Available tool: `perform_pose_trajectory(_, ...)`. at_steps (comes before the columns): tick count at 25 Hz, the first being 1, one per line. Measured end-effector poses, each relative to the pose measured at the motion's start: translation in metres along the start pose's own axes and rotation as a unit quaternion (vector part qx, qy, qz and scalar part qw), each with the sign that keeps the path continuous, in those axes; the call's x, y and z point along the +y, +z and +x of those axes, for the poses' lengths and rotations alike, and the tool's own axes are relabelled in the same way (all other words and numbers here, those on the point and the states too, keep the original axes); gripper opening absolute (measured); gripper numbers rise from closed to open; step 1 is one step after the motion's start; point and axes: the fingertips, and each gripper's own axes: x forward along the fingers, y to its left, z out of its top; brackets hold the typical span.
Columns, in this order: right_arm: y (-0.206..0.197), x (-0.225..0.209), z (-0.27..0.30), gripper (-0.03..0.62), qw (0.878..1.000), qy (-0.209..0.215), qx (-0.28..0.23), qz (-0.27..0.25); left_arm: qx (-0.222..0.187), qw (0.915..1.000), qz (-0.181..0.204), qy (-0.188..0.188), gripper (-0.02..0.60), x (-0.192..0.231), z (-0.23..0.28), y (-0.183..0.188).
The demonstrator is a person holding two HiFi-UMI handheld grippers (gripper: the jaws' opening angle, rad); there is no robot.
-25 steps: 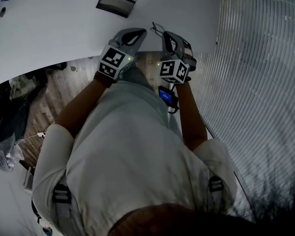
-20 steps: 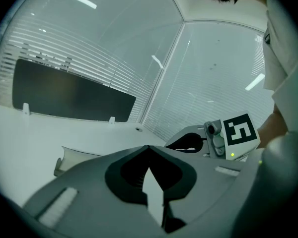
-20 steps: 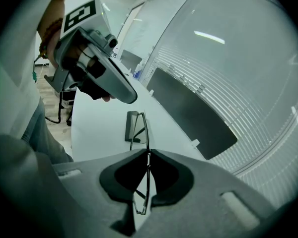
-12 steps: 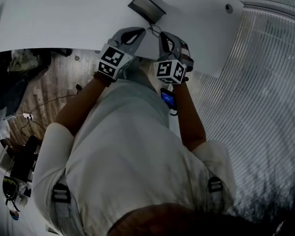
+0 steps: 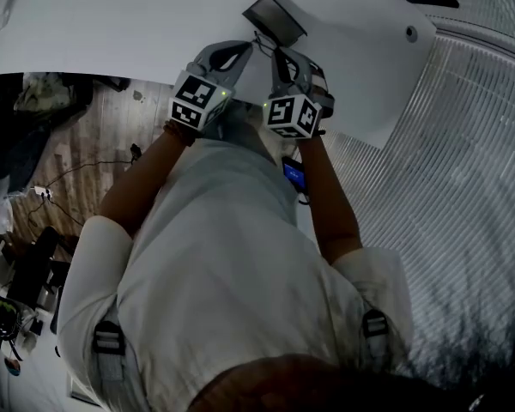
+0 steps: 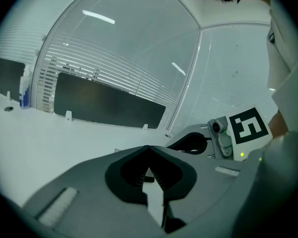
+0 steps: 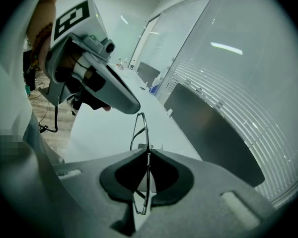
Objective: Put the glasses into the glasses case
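We find the right gripper [image 7: 148, 150] with its jaws closed on the glasses [image 7: 140, 132]. The thin wire frame is pinched edge-on between the pads; one rim rises above the jaw tips and the rest hangs below them.

The left gripper [image 6: 148, 148] has its jaw tips brought together with nothing between them. It is empty.

In the head view both grippers sit at upper centre, side by side, and their tips lean toward each other over the white table [image 5: 112, 24]. The left gripper [image 5: 239, 51] is on the left and the right gripper [image 5: 281, 58] on the right, close but apart.

The glasses case [image 5: 275, 20], a dark grey slab, lies on the table at top centre, just beyond the two sets of tips. We cannot tell whether its lid is up. The glasses are not in the case; they are held clear of the table surface, near the case.

In the right gripper view the left gripper occupies the upper left, just above the raised rim. A dark panel [image 7: 208, 133] runs along the table's far edge below the blinds [image 7: 248, 98]
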Motion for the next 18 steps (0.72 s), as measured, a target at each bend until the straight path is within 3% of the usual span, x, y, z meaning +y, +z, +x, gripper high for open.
perform_pose_trajectory(7, -0.009, -0.020, 0.025, 0.018, 1.000, -0.003, 0.018, 0.015, -0.003, 0.9999, 0.010, -0.005, 0.000, 0.019, 0.034, 0.009)
perform_pose_trajectory(18, -0.037, -0.029, 0.078, 0.018, 0.998, 0.003, 0.055, 0.033, 0.028, 0.9996, 0.006, -0.009, 0.000, 0.055, 0.074, -0.021)
